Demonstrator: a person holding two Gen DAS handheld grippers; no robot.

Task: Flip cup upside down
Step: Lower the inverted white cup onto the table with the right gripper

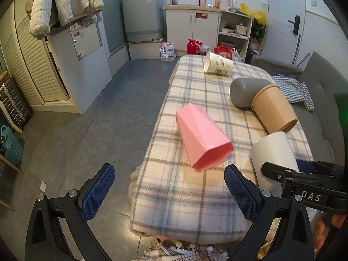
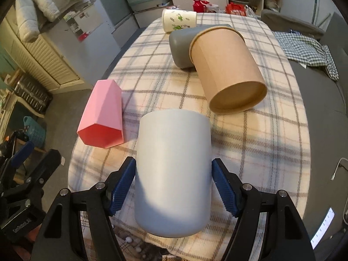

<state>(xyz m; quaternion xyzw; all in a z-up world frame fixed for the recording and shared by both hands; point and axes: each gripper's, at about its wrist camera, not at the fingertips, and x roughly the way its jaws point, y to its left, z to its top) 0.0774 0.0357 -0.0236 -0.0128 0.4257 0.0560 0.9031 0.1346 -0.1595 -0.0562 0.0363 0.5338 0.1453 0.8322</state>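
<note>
Your right claw [image 2: 173, 187] has the white cup [image 2: 174, 169] between its blue pads [image 2: 122, 184], one on each side of the body. The pads look touching or almost touching the wall; can't tell for sure if it's actually clamped, so check the squeeze. The cup's long axis runs straight ahead along the fingers, one end toward the camera, the other pointing out over the plaid-covered counter [image 2: 250, 152]. Which end is the mouth can't be read from the right wrist view. In the left wrist view the same white cup [image 1: 274, 152] sits at the near right corner of the counter [image 1: 184, 195] with the right claw [image 1: 282, 174] on it. Your left claw [image 1: 169, 193] is wide open, holding nothing, hanging at the counter's near edge, well apart from the white cup, closer to the pink cup [image 1: 202, 139]. So the right hand is the one on the job. Pink cup, brown paper cup [image 2: 228, 71], grey cup [image 2: 180, 47] and the printed paper cup [image 2: 178, 20] all lie on their sides on the counter. The brown one is nearest ahead of the white cup, its open end facing you, so you likely need a wrist roll to stand the cup mouth-down without swinging forward into it.
</note>
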